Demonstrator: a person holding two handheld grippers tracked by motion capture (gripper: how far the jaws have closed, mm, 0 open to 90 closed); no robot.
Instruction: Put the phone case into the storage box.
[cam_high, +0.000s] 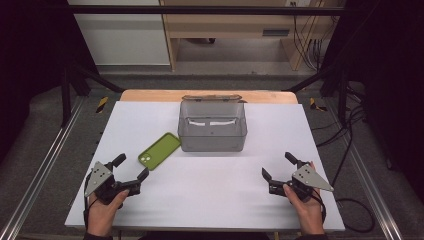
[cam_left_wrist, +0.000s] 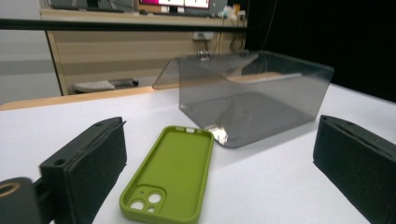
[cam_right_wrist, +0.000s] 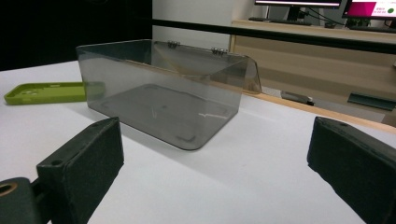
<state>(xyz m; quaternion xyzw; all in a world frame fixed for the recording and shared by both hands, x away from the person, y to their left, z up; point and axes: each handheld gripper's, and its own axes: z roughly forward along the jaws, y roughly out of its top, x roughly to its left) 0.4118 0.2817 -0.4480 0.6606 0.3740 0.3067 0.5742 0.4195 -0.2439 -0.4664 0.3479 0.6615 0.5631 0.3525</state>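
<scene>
A green phone case (cam_high: 159, 150) lies inside-up on the white table, left of a smoky clear plastic box (cam_high: 212, 125) whose lid is hinged back. My left gripper (cam_high: 131, 168) rests at the near left, open, its jaws wide apart and empty, pointing toward the case. In the left gripper view the case (cam_left_wrist: 169, 175) lies just ahead between the jaws, with the box (cam_left_wrist: 254, 100) behind it. My right gripper (cam_high: 278, 165) sits at the near right, open and empty. In the right gripper view the box (cam_right_wrist: 166, 100) stands ahead and the case (cam_right_wrist: 49, 92) lies far left.
The white table top (cam_high: 210, 195) ends at a wooden strip along its far edge. Metal rails run down both sides, with cables on the floor at the right. A wooden bench stands beyond the table.
</scene>
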